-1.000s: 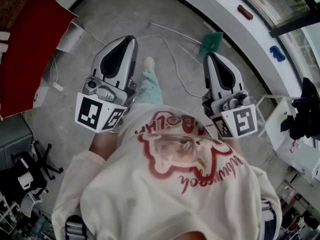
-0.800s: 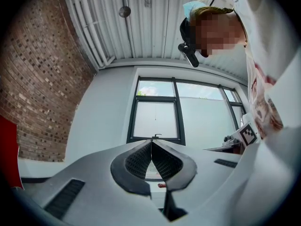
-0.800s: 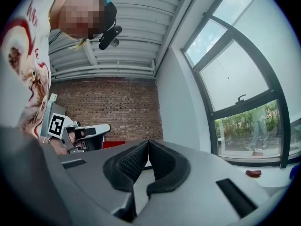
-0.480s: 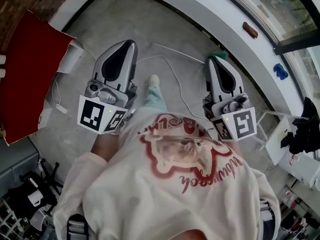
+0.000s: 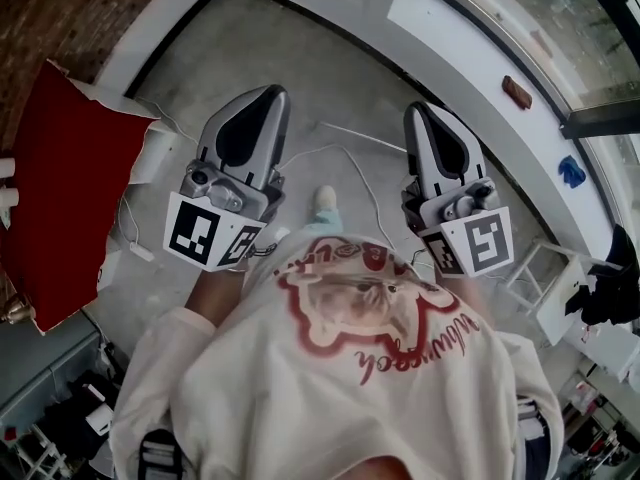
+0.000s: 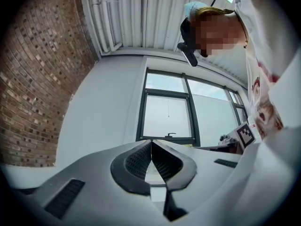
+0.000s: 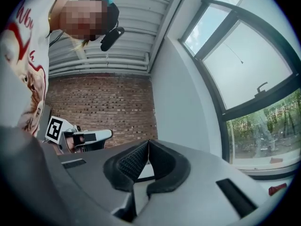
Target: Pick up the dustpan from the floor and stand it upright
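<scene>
left gripper (image 5: 268, 92): jaws closed tip to tip with nothing between them; in the head view it points toward 12 o'clock over the floor (image 5: 300, 48).
right gripper (image 5: 418, 110): also closed and empty, also aimed at 12 o'clock, side by side with the left one across the person's shoe (image 5: 325, 197).
dustpan: in none of the views (both gripper views look up at wall, brick and window, not down at the floor); it may be hidden under a gripper or lie outside the frame.
floor ahead: only a white cable (image 5: 352, 160) shows between the grippers; a red board (image 5: 70, 188) lies at 9 o'clock and a white sill (image 5: 470, 58) curves past at 1 to 2 o'clock.
key relation: i cannot tell which way the dustpan lies from either gripper, how its long axis runs, or which hand is nearer.
step, as i judge it: finding and approaching the dustpan, with the pick-up not yet begun; either gripper would have to open before any grasp.
</scene>
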A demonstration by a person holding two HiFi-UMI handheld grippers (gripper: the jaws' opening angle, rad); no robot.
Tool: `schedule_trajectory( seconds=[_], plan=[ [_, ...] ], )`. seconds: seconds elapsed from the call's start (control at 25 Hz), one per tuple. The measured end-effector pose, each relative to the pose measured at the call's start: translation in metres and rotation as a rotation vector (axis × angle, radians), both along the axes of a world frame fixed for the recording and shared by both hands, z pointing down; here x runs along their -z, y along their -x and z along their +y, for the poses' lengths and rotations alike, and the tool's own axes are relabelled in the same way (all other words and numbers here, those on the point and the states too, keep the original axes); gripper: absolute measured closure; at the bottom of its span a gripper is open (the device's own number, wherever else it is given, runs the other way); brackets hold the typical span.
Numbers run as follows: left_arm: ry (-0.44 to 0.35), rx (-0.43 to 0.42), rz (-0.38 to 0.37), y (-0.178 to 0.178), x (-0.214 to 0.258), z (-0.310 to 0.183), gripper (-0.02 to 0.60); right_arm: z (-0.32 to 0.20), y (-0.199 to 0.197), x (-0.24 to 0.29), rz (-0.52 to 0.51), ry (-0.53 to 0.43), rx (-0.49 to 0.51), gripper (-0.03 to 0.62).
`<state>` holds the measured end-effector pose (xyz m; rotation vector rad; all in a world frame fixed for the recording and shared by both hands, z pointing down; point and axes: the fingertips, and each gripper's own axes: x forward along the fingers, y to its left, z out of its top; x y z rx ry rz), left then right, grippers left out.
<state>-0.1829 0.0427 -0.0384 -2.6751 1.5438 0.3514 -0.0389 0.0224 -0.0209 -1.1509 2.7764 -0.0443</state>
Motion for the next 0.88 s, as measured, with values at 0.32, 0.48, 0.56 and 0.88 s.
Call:
schedule_trajectory(
  seconds=[0.32,0.48,0.56,0.88],
  plan=[
    [0.028,-0.044,-0.004,0.011,-0.015,-0.054,0.561,-0.054,0.014,-0.011,0.019,0.044,-0.040,0.569],
    [0.062,-0.033,-0.004,0.012,-0.029,-0.068,0.561,-0.068,0.019,-0.014,0.036,0.059,-0.011,0.569],
    [0.078,-0.014,0.014,0.013,-0.033,-0.077,0.561,-0.074,0.022,-0.013,0.041,0.054,0.013,0.569],
    [0.064,0.035,0.036,0.012,-0.033,-0.107,0.561,-0.108,0.032,-0.040,0.079,0.087,0.064,0.569]
  ],
)
